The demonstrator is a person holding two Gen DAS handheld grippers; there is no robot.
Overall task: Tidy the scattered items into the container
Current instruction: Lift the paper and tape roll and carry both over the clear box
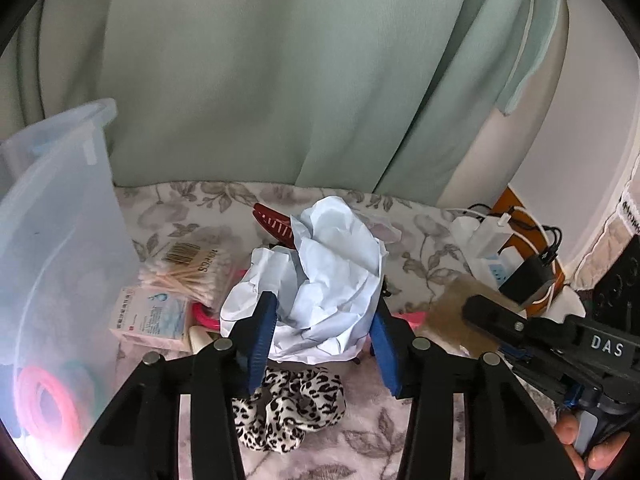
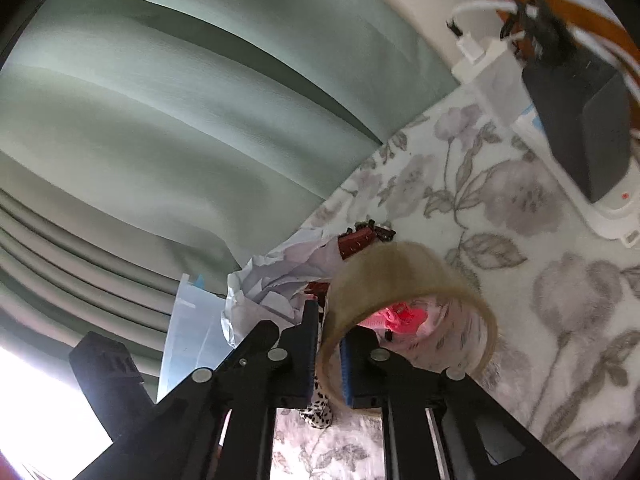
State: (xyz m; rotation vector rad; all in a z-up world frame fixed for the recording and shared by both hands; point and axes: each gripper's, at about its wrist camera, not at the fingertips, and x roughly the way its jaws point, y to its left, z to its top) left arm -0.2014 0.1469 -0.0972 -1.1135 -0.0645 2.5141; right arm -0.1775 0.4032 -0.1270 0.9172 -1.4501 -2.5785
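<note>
My left gripper [image 1: 324, 344] is shut on a crumpled ball of white paper [image 1: 336, 280], with a blue pad pressed into each side of it. A leopard-print scrunchie [image 1: 288, 408] lies just beneath. My right gripper [image 2: 328, 356] is shut on the wall of a tan tape roll [image 2: 400, 272], one pad inside the ring and one outside. In the left wrist view that roll [image 1: 452, 312] shows at the right, just right of the paper. The translucent plastic container [image 1: 60, 240] stands at the left, holding a pink ring [image 1: 44, 404].
A pack of cotton swabs [image 1: 188, 272], a small pink-and-white box [image 1: 152, 316] and a red hair clip [image 1: 274, 222] lie on the floral cloth [image 1: 420, 240] around the paper. A white power strip with chargers and cables [image 1: 492, 248] sits at the right. A green curtain [image 1: 260, 80] hangs behind.
</note>
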